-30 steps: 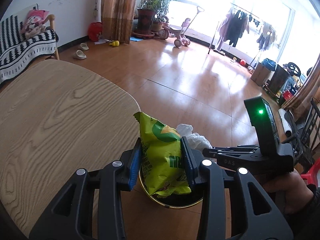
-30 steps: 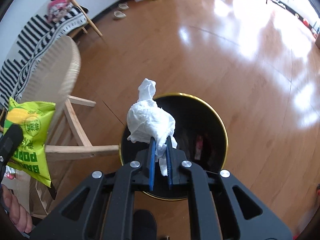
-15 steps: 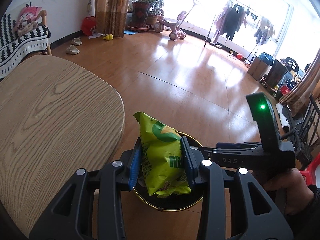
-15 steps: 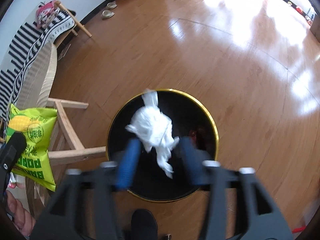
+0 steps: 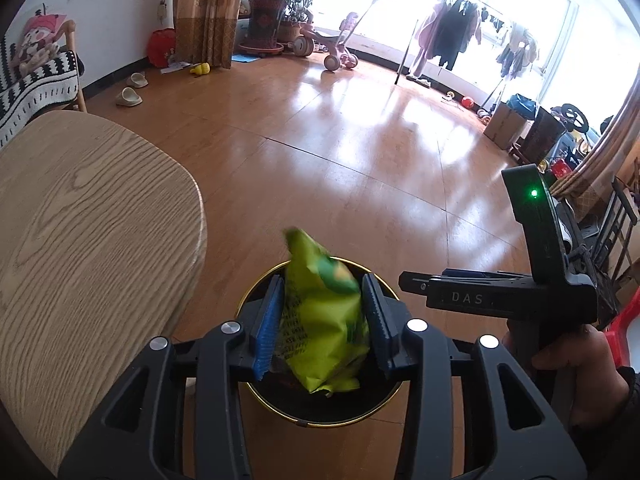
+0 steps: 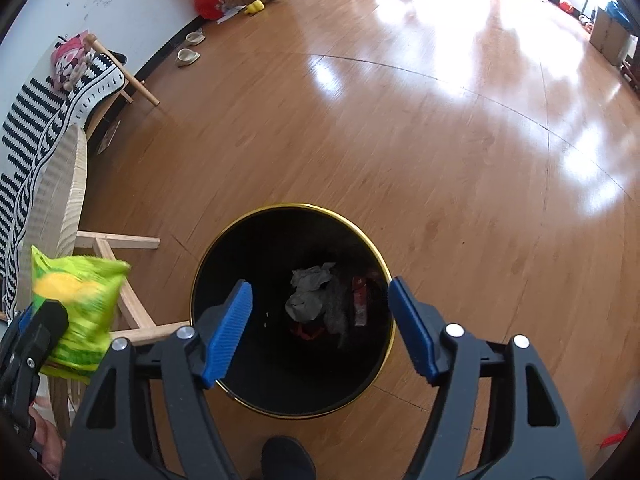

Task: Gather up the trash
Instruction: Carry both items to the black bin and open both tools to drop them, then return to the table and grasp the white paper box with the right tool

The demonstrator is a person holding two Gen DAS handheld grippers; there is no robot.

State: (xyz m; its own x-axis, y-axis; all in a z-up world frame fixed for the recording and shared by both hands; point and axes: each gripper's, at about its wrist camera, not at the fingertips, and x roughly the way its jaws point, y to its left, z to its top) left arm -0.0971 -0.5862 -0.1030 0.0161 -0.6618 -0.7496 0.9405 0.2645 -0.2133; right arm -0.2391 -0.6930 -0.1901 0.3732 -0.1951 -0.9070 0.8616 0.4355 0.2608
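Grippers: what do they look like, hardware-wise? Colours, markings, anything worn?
Both are black plastic handheld units. The left gripper and right gripper have ribbed blue finger pads and silver pivot bolts. From the side, the right unit shows white "DAS" lettering and a lit green LED. A dark sleeve cuff is worn.

I can read "DAS" in pale capitals on the side of the right gripper [image 5: 472,298], as the left wrist view shows it. That's the one clear word I've got. The green snack bag [image 5: 324,320] carries dark print down its lower half in that same view, but it's blurred and I can't make out a letter. From the right wrist view the bag [image 6: 76,312] is smeared too, nothing legible there. Down in the bin [image 6: 292,308] a red wrapper [image 6: 360,300] shows pale marks, too small and dim for me to read.
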